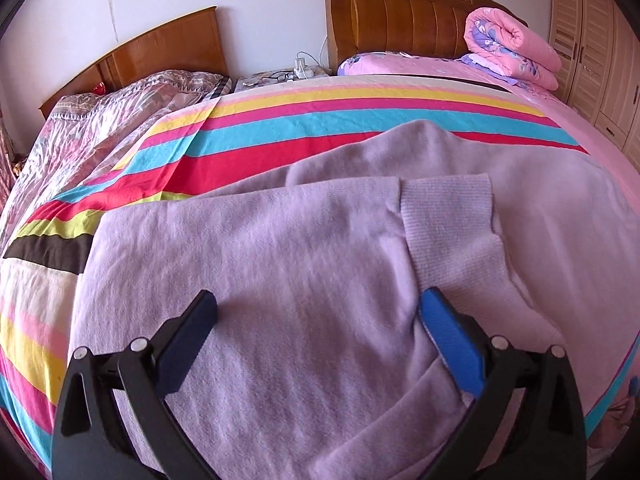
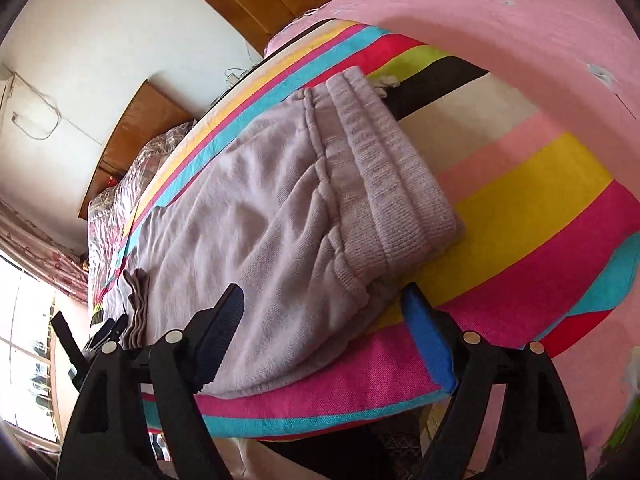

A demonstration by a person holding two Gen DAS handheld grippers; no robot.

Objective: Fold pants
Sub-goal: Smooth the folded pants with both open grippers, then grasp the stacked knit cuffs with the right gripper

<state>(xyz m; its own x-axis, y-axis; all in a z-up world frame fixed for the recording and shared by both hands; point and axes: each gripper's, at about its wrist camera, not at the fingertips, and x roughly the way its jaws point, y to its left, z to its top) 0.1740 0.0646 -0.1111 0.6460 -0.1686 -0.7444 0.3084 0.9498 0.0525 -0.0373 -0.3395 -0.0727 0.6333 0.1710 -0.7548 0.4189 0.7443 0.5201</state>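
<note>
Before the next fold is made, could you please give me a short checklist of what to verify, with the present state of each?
1. Left hand-held gripper open, nothing held: ok.
2. Right hand-held gripper open, nothing held: ok.
3. Lilac fleece pants lie on the striped bedsheet: ok.
4. Ribbed waistband layers aligned: ok.
5. Ribbed leg cuff lies flat: ok.
6. Pants wrinkle-free: not ok, creases show.

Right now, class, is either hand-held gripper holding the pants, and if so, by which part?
Neither. The left hand-held gripper and the right hand-held gripper both stand open above the lilac pants, with no fabric pinched between their fingers.
</note>
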